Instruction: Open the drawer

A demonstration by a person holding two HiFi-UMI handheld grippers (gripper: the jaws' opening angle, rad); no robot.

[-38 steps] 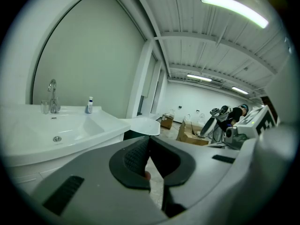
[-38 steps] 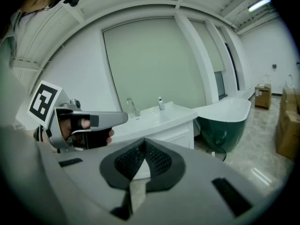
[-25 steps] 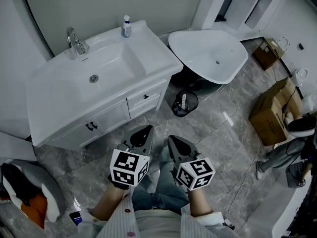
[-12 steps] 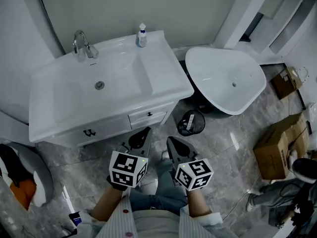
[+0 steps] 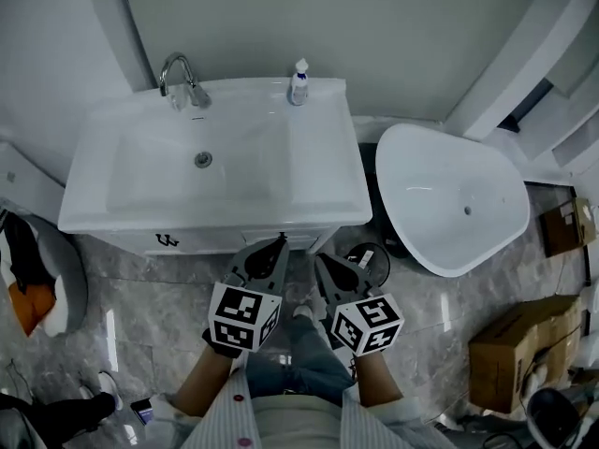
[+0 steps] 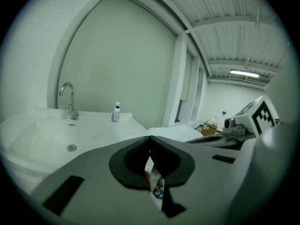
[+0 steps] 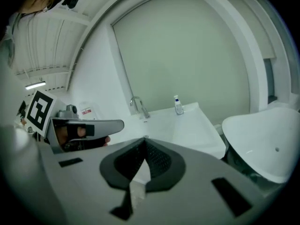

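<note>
The white vanity with its sink stands straight ahead of me in the head view. Its counter overhangs the cabinet front, so only a thin strip shows, with a black door handle. The drawer front is almost hidden under the counter edge, and I see no drawer handle. My left gripper is shut and empty, with its tip just below that edge. The right gripper is shut and empty beside it, a little lower. Both gripper views show the sink top beyond the closed tips.
A faucet and a soap bottle stand at the back of the counter. A white freestanding tub sits to the right, with a black waste bin between it and the vanity. Cardboard boxes lie at the lower right.
The view has swung so the vanity sits square ahead and closer. The drawer fronts seen earlier have slipped under the counter's overhang. Both grippers stay shut, side by side.
</note>
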